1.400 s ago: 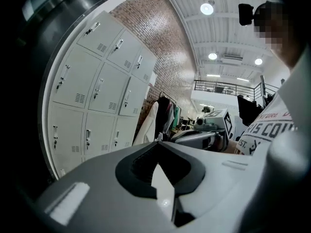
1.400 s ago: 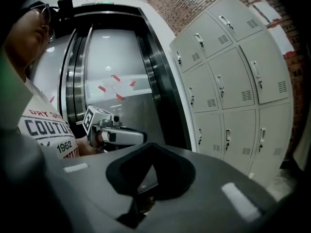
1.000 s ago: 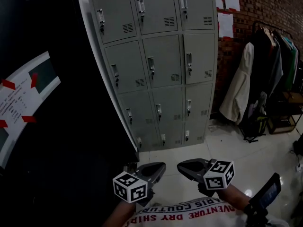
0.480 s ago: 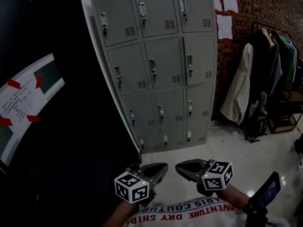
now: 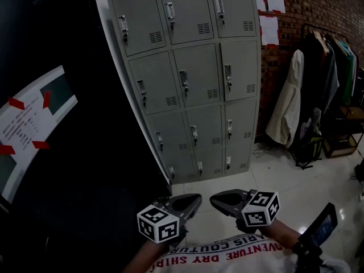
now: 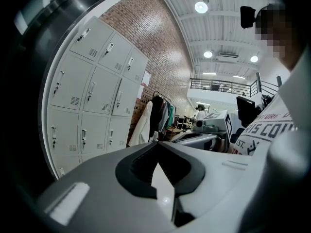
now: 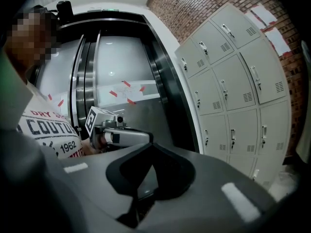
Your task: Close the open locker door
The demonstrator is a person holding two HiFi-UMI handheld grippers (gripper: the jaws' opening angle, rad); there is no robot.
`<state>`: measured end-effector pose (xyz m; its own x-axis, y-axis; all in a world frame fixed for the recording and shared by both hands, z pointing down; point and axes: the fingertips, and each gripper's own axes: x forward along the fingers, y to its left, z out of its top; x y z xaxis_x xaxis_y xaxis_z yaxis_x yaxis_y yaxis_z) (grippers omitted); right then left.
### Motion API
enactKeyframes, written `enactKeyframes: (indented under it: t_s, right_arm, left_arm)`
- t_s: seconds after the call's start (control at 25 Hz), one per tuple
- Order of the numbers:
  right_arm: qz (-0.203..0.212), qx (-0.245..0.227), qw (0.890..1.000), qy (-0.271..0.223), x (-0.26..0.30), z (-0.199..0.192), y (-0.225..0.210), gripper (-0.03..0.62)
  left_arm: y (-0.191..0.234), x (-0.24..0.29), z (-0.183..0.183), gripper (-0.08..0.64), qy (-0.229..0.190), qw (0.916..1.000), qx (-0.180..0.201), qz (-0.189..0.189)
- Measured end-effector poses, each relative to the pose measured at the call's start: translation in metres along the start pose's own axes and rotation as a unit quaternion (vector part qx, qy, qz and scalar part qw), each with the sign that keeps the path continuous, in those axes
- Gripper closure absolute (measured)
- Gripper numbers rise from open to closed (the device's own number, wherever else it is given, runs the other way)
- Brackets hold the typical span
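You stand well back from the grey lockers (image 5: 193, 78), which are set against the brick wall (image 5: 318, 16) with their foot on the tiled floor (image 5: 273, 178). Both tools are drawn in low against your shirt (image 5: 239, 253). The left gripper (image 5: 193, 201) and right gripper (image 5: 219, 200) angle inward with their tips near each other. Each has its jaws brought fully together and nothing between them. This reads as a carrying posture that keeps them clear of the dark lift door (image 5: 62, 169) on your left, not one set for pushing.

The lockers lie ahead of and above both grippers, well apart from them across open floor, and the lower edge of the bottom row is the nearest part. Every door in view, from the top left corner to the bottom right, sits flush with its handle in line, and none stands ajar. That fits a door already swung home, or an open one lying outside these views. Coats (image 5: 287, 104) hang beyond the lockers' right edge.
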<state>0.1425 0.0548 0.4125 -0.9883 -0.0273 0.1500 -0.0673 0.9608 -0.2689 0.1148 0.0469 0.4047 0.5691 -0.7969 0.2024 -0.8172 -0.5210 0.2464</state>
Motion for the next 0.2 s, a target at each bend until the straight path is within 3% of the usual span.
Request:
enactKeyframes:
  t_s: [0.2]
  right_arm:
    - [-0.002, 0.003, 1.000, -0.002, -0.0009, 0.0038, -0.0036, 0.598]
  left_arm:
    - [0.0002, 0.0029, 0.0036, 0.557, 0.002, 1.0000, 0.004, -0.002]
